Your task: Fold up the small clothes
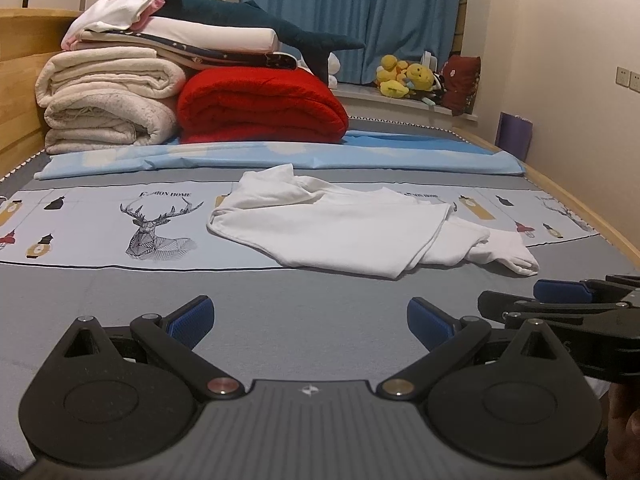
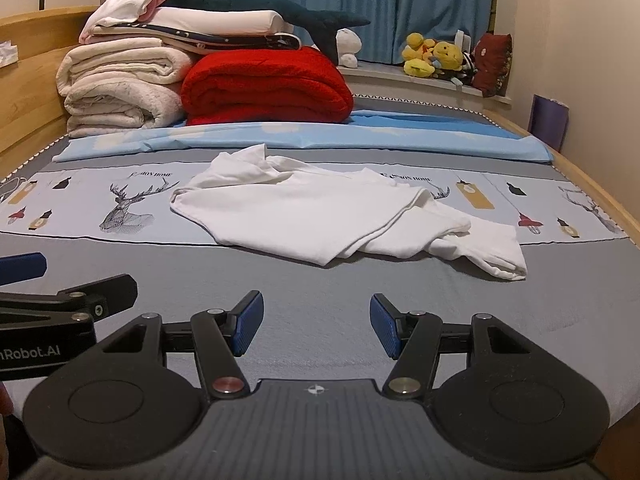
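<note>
A small white garment (image 1: 344,228) lies crumpled on the grey bed sheet (image 1: 280,304), one sleeve trailing right; it also shows in the right wrist view (image 2: 320,216). My left gripper (image 1: 310,320) is open and empty, low over the sheet, short of the garment's near edge. My right gripper (image 2: 316,326) is open and empty, likewise short of the garment. The right gripper's fingers (image 1: 560,292) show at the right edge of the left wrist view. The left gripper's fingers (image 2: 24,266) show at the left edge of the right wrist view.
A folded red blanket (image 1: 260,108), cream blankets (image 1: 108,104) and stacked linens with a dark plush shark (image 1: 260,24) sit at the bed's head. A light blue sheet (image 1: 280,156) lies behind the garment. Wooden bed frame (image 1: 16,80) left; plush toys (image 1: 404,76) on the sill.
</note>
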`<state>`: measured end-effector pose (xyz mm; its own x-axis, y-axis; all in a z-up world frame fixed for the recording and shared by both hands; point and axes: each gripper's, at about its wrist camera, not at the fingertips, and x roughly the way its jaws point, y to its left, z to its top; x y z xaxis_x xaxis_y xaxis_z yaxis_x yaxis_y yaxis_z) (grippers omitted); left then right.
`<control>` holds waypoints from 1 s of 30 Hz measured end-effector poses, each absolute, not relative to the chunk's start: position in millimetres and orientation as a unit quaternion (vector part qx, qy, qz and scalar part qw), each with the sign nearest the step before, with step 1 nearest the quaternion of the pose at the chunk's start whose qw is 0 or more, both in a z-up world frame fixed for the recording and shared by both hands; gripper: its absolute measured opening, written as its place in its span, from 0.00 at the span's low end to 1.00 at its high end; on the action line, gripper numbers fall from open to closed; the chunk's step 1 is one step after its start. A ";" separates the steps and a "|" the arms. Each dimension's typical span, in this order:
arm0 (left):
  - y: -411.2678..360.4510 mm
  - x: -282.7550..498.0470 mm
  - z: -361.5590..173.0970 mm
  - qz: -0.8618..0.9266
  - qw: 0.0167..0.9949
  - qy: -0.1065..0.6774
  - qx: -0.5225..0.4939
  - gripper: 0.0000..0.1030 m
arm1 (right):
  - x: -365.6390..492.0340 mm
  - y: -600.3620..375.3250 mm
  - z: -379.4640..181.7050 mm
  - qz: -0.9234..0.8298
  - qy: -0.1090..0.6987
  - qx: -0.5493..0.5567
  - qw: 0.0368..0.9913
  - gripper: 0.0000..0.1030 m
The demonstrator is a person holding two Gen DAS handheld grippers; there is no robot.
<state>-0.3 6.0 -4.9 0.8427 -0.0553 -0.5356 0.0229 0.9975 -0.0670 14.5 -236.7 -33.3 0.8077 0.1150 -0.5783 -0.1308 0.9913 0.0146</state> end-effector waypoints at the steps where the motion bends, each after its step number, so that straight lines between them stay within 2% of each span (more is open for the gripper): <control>1: 4.5 -0.4 -5.0 -0.020 0.960 0.279 -0.028 1.00 | 14.5 -236.1 -33.1 0.065 0.303 -0.014 0.951 0.59; 30: -3.4 1.7 -6.2 -0.020 0.959 0.280 -0.035 0.99 | 14.6 -231.2 -34.1 0.069 0.300 -0.021 0.951 0.59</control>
<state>1.7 -3.4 -6.2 0.8422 -0.0570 -0.5361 0.0179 0.9968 -0.0779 14.6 -231.2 -34.1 0.8106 0.1183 -0.5736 -0.1440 0.9896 0.0007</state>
